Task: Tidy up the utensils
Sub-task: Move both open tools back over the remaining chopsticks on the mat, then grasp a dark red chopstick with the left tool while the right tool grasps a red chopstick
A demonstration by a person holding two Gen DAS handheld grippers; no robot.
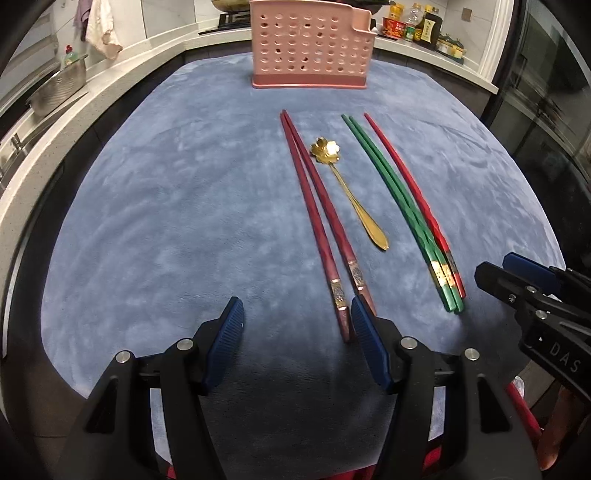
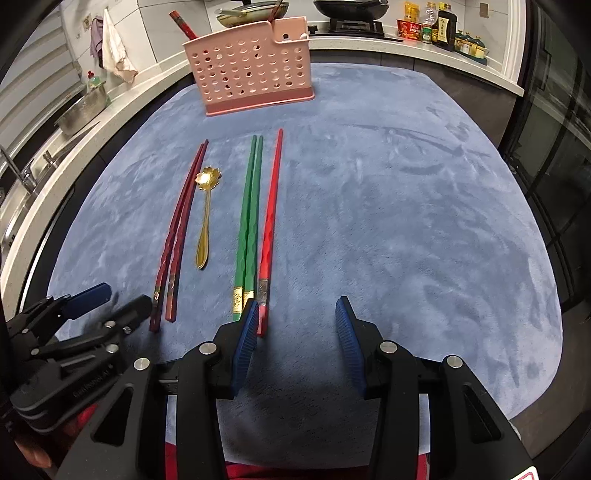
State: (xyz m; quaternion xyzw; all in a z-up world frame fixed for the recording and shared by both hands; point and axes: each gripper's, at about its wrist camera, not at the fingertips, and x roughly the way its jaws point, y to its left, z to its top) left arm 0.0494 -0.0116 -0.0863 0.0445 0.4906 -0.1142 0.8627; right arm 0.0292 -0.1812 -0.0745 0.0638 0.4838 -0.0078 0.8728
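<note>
Left wrist view: left claw (image 1: 297, 321), jaws spread wide, holding nothing, poised low over the blue cloth (image 1: 166, 206). Item one, dark red chopstick pair (image 1: 317, 218), just ahead of the claw's right pad (image 1: 365, 332) with the butt ends touching or nearly touching it; long axis runs straight away from the claw, thin tips toward the pink perforated holder (image 1: 310, 48) at the far edge. Item two, gold spoon (image 1: 347, 188), ahead and right of that pair, flower-shaped bowl pointing to the holder, handle toward the claw. Item three, green chopstick pair (image 2: 249, 221), and item four, single bright red chopstick (image 2: 271, 221), lying together just ahead of the left pad (image 2: 245, 339) of the right claw (image 2: 295, 334), which is likewise spread wide and empty; axes parallel, tips away. One red chopstick (image 2: 183, 24) already stands in the holder. Risks, as judged: each pair lies beside a pad rather than between the two, so closing now would likely push sticks sideways or catch only one; the red single sits close against the green pair and may be dragged along; a grip at the butt end would let the long tip droop and miss the holder's opening.
</note>
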